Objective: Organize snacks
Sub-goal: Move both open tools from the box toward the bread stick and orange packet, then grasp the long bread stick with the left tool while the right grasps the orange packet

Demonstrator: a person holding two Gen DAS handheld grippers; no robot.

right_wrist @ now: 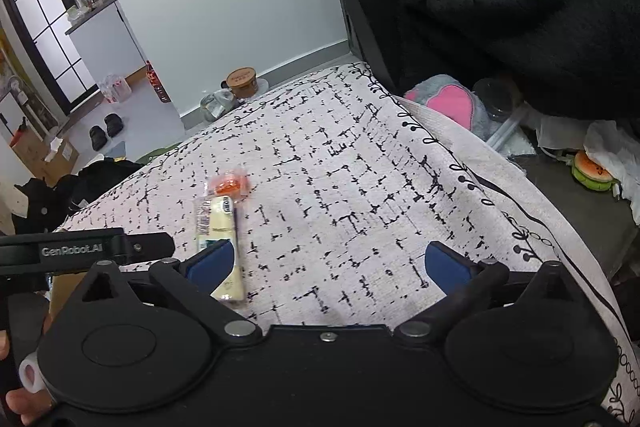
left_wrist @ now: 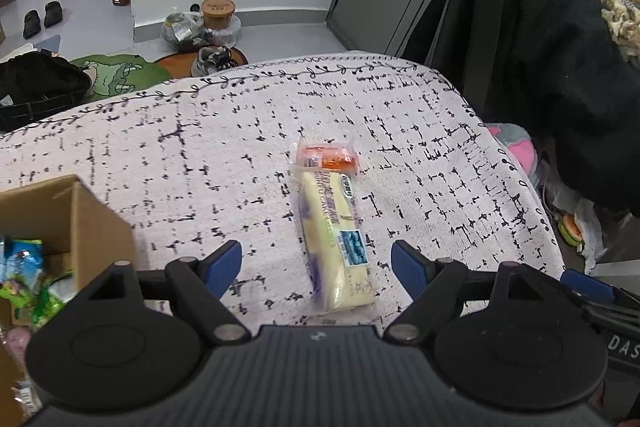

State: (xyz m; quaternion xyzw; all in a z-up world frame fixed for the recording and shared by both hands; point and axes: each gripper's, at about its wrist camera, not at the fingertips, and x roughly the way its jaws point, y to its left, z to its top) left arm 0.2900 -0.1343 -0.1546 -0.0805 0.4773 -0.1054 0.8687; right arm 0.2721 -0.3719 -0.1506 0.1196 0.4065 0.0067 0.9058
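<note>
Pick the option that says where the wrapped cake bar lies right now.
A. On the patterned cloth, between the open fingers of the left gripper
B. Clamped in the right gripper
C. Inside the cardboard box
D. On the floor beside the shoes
A: the wrapped cake bar lies flat on the patterned cloth, in line with the gap of the left gripper, whose blue pads stand apart and clear of it.

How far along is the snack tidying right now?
Done: several snack packets already sit in the cardboard box. In hand: nothing; the left gripper is open around the wrapped cake bar, and the right gripper is open. Left: boxing that bar.
</note>
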